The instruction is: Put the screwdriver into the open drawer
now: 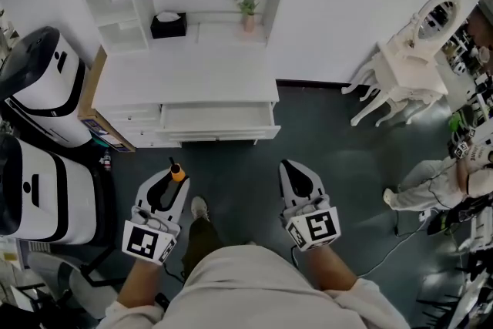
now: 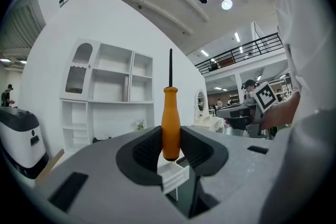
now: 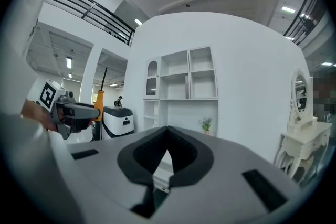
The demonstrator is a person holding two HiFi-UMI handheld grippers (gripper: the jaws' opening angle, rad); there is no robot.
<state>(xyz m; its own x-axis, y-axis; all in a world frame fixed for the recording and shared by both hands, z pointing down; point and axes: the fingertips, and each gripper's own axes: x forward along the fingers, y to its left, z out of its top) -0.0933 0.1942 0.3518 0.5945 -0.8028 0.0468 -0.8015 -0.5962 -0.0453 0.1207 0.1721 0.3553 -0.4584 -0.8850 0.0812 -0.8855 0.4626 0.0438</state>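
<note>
The screwdriver (image 1: 177, 171) has an orange handle and a dark shaft. My left gripper (image 1: 171, 176) is shut on the handle. In the left gripper view the screwdriver (image 2: 170, 122) stands upright between the dark pads (image 2: 145, 148), shaft pointing up. The open drawer (image 1: 219, 122) juts from the white desk (image 1: 185, 77) ahead of both grippers, a stretch of dark floor between. My right gripper (image 1: 293, 166) is level beside the left one, its jaws shut with nothing between them. From the right gripper view (image 3: 168, 132), the screwdriver (image 3: 98, 98) shows at the far left.
Two white-and-black machines (image 1: 42, 85) (image 1: 38, 193) stand at the left, by a cardboard box (image 1: 98, 123). A black tissue box (image 1: 168, 25) and a small plant (image 1: 248, 5) sit on the desk. A white dressing table (image 1: 408, 65) and another person (image 1: 443, 173) are at the right.
</note>
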